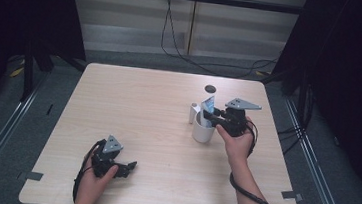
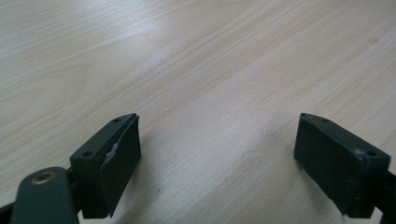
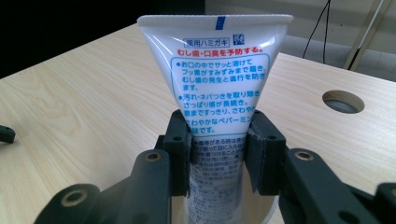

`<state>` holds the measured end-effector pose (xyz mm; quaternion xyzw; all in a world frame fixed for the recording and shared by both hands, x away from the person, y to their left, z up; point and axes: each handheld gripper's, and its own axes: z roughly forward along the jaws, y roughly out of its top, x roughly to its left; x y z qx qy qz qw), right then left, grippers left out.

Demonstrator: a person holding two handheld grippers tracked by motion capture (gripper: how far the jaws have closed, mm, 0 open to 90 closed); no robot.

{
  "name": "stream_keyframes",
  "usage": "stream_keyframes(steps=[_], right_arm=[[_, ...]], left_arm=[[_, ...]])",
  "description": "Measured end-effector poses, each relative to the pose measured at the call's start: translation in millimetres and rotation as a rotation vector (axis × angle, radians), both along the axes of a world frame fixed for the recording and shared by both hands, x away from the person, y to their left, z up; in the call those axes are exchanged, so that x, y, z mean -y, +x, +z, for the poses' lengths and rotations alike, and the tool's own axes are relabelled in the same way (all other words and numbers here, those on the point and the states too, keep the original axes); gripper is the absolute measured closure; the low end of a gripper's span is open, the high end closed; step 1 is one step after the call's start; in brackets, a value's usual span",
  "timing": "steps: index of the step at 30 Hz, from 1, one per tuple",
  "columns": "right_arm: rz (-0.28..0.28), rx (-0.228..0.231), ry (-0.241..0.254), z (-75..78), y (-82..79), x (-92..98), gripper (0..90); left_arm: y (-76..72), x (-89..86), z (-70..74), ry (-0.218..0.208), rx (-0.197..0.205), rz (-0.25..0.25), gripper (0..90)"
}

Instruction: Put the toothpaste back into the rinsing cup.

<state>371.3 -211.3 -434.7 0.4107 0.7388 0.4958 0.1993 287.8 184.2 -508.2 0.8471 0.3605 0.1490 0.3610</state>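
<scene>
We see a pale wooden bench (image 1: 156, 130) with rounded corners, standing on grey floor with dark curtains at both sides and a pale wall panel behind, down which a black cable (image 1: 168, 30) hangs. Near the bench's far edge there is a round hole (image 1: 210, 89), which also shows at the right of the right gripper view.

Right of the middle of the bench stands a white cup (image 1: 203, 130). Just behind it, on its left, a small white upright thing (image 1: 193, 113) stands; we cannot tell what it is.

The right tool (image 1: 214, 116) is held level at the cup's upper right by a hand that comes in from the bottom. Its jaws are closed on a white toothpaste tube (image 3: 215, 79) with blue and red print, pressing it from both sides on its lower half. The tube stands upright with its flat crimped end on top and its lower end down inside the cup.

The left tool (image 1: 130, 167) rests low near the bench's near left corner, well apart from the cup, pointing to the right. In the left gripper view we see its jaws standing wide apart over bare wood, with nothing between them.
</scene>
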Motion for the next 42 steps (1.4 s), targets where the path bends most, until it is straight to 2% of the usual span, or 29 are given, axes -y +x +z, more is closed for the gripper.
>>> stream_keyframes(steps=[17,42], right_arm=[[0.013,-0.016,-0.012,-2.0,-1.6,1.2,63.5],[0.022,-0.030,-0.041,0.2,-3.0,0.2,56.1]], left_arm=[[0.1,0.1,-0.2,-0.003,0.001,-0.001,14.6],[0.1,-0.1,0.0,0.001,0.000,-0.002,14.6]])
